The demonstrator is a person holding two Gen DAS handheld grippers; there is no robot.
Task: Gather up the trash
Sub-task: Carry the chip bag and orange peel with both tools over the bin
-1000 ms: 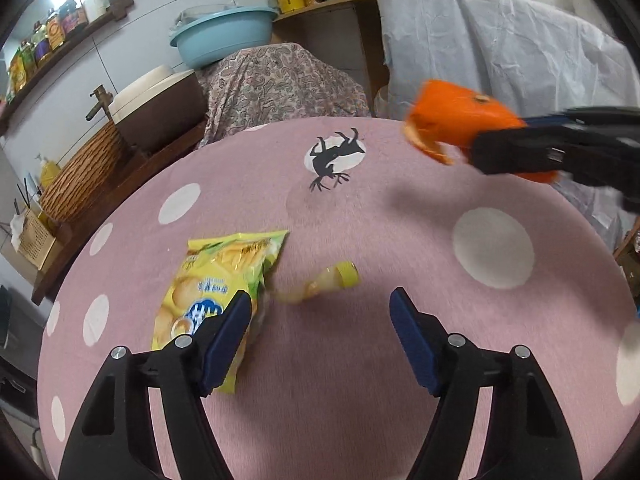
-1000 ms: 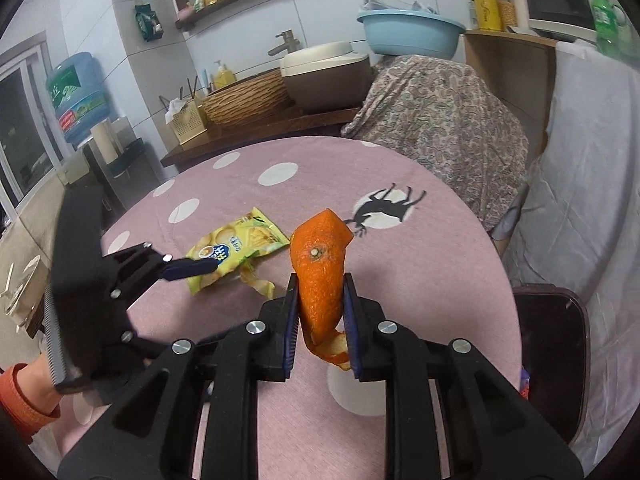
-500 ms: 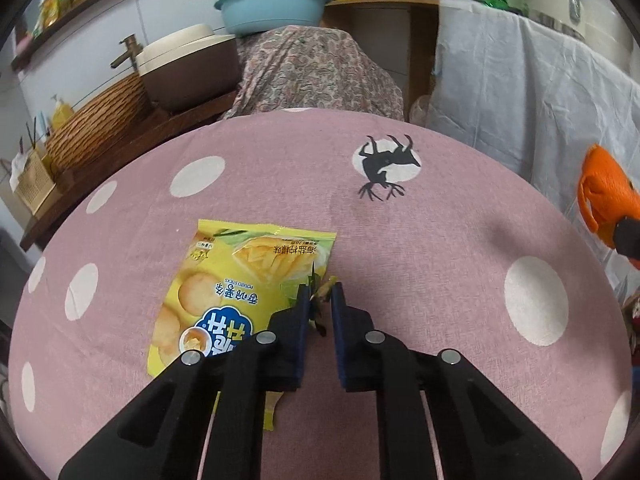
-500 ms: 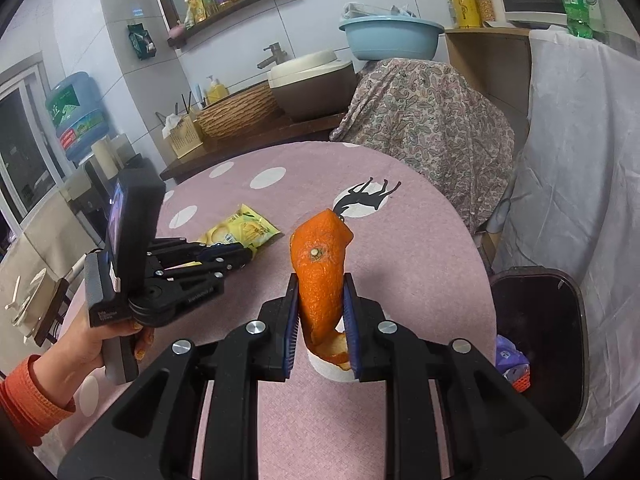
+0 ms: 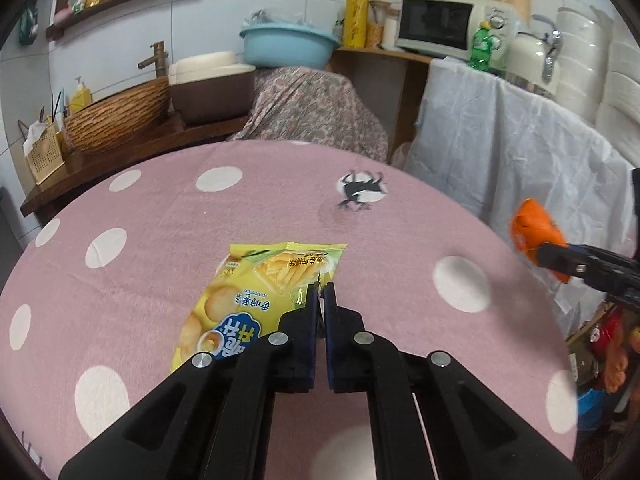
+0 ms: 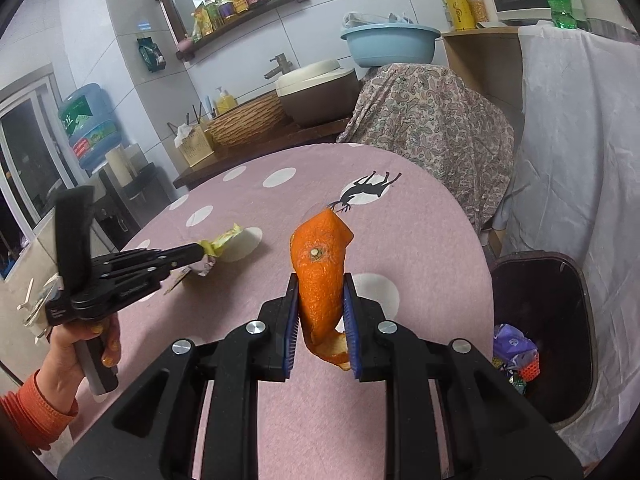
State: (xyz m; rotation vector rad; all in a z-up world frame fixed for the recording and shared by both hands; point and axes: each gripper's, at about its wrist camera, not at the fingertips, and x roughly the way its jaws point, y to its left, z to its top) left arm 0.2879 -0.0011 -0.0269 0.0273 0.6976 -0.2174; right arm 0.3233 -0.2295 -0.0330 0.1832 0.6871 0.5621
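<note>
Left gripper (image 5: 319, 300) jaws just closed, clamped on edge of yellow snack bag (image 5: 256, 300). Right gripper (image 6: 320, 312) part-open, pinching orange peel (image 6: 320, 268); trash bin (image 6: 580, 280) right of it.

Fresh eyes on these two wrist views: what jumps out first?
The bright orange peel, clamped upright in the right gripper above the pink polka-dot tablecloth. Next, the yellow snack bag mid-table, its edge pinched by the shut left gripper. The black trash bin stands on the floor past the table's right edge, with wrappers already inside.
</note>
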